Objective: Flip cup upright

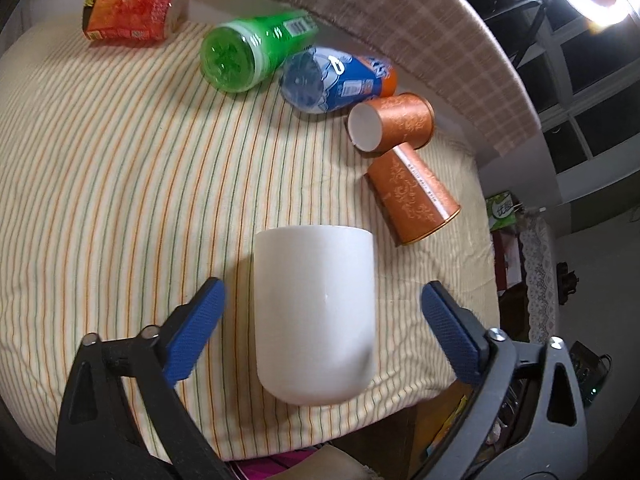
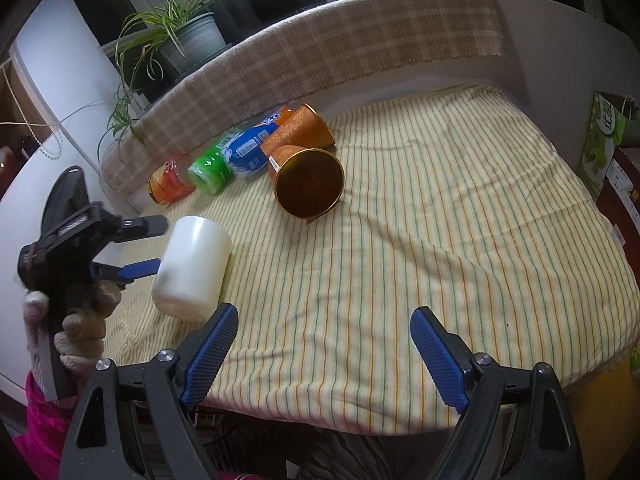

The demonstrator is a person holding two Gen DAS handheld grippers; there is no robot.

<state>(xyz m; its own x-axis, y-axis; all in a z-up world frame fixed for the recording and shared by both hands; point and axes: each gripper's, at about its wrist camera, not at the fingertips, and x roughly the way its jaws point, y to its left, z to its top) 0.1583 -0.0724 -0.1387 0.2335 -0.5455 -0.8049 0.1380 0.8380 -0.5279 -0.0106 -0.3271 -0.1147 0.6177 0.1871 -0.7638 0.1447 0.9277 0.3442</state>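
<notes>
Room: the striped cloth-covered table (image 2: 400, 220) is bare to the right of the plain white cup (image 1: 315, 316).
Cup: near the table's front edge, lying on its side, long axis along the left claw.
Left claw (image 1: 322, 328): wide open, astride the cup, not touching.
Right claw (image 2: 322, 354): wide open, holding nothing.
Around: two orange paper cups (image 1: 408, 184) behind, well apart.

The white cup's (image 1: 315, 316) mouth faces away in both views, so its inside stays unseen. The red snack bag (image 1: 134, 2) is cut by the top edge. Label print on the blue bottle (image 2: 249, 152) is unreadable.
</notes>
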